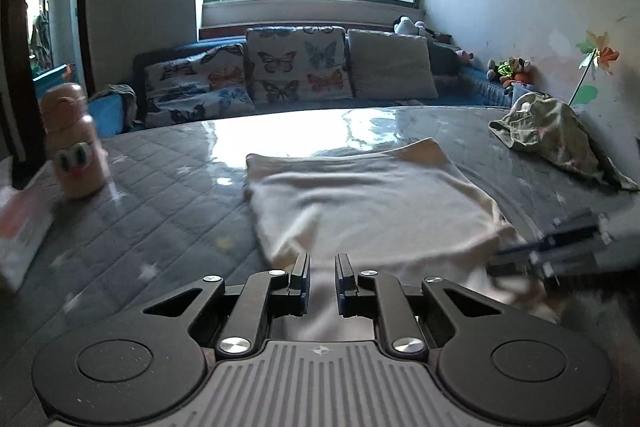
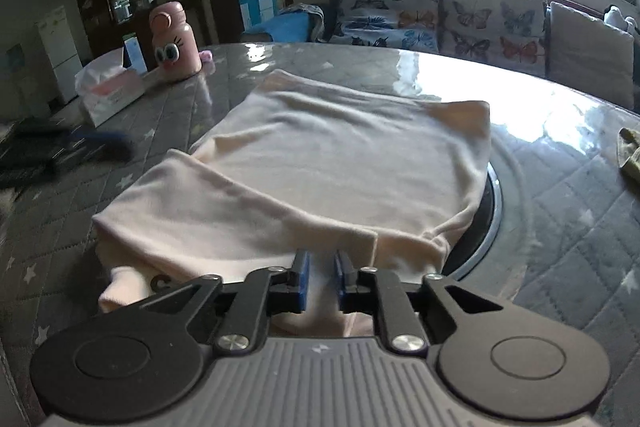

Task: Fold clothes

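A cream garment (image 1: 360, 195) (image 2: 340, 147) lies folded into a rough square on the round table (image 1: 160, 187) (image 2: 560, 207), with a folded-over flap along its near edge. My left gripper (image 1: 322, 267) hovers at the garment's near left corner, jaws a narrow gap apart, and only cloth lying below shows through the gap. In the right wrist view the left gripper (image 2: 116, 147) is a dark blur just left of the cloth. My right gripper (image 2: 322, 267) (image 1: 500, 263) sits low at the near right corner. Its pads stand slightly apart over the hem and do not press on it.
A crumpled olive-green garment (image 1: 552, 139) (image 2: 630, 151) lies at the table's right edge. A pink bottle (image 1: 74, 143) (image 2: 174, 43) and a tissue box (image 1: 20, 227) (image 2: 108, 91) stand at the left. A sofa with butterfly cushions (image 1: 296, 67) lies behind. A turntable rim (image 2: 494, 195) shows under the cloth.
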Tool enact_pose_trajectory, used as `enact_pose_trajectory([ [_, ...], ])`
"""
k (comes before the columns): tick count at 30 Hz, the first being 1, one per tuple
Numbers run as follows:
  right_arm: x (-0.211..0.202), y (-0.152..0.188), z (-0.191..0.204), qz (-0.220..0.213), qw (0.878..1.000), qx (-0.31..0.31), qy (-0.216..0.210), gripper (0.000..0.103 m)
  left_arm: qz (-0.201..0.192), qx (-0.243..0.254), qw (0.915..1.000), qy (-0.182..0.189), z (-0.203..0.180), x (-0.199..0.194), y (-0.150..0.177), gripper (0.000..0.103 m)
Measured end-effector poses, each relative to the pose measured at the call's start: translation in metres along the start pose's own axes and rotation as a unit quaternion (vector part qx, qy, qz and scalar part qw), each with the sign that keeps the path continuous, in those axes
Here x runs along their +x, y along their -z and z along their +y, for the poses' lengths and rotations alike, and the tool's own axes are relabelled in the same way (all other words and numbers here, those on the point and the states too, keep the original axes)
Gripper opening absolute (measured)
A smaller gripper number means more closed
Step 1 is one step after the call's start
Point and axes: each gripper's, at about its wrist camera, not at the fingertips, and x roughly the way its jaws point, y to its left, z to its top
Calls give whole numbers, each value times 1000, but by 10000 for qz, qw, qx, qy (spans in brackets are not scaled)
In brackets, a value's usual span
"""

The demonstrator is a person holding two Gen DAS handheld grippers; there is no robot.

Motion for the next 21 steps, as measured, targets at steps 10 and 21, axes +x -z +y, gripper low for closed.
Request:
enact_pose_trajectory([
  [10,3,2,-1,-16,9999,35,-160,28,779,-110,9969,96,23,74,-13,14],
  [21,4,3,-1,-62,9995,-44,-303,40,759,-18,9968,-232,39,93,-22,16],
])
